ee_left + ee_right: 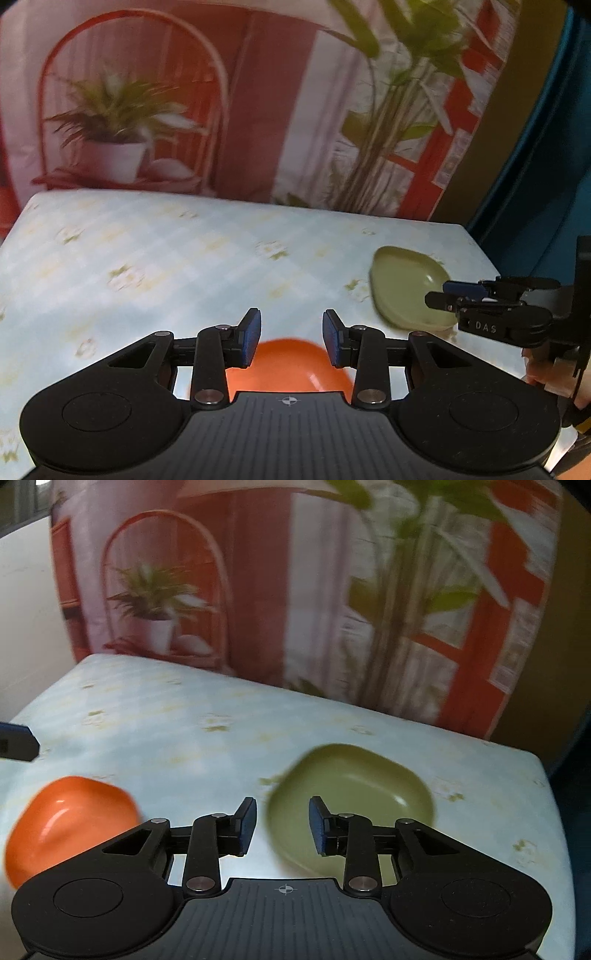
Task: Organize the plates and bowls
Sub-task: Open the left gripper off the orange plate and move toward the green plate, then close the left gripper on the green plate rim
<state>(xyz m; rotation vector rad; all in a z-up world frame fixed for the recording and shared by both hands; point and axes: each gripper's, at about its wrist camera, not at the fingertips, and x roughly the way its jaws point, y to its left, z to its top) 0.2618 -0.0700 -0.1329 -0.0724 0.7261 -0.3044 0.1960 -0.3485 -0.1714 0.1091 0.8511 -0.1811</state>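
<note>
Hovering above the tabletop (155,258), the left gripper (291,339) has its fingers (251,338) spread well apart with nothing between them, and the orange bowl (288,365) sits directly below and just past the gap, partly hidden by the gripper body. In the right wrist view the same orange bowl (70,823) lies at the near left of the pale blue flowered cloth covering the tabletop (221,746), well apart from the green plate (354,797), which rests farther right toward the table's near right corner. The right gripper (282,825) also stands wide open and empty, held over the left edge of the green plate, so that its right finger (319,825) overlaps the plate's surface in the picture while the left finger is over bare cloth; whether it touches the plate is hard to judge through the blur, though it seems to be above it. From the left wrist camera the green plate (406,288) appears at the right, with the right gripper (450,295) seen side-on at its near right edge. A printed backdrop (258,92) of potted plants and red shelving hangs behind the table.
</note>
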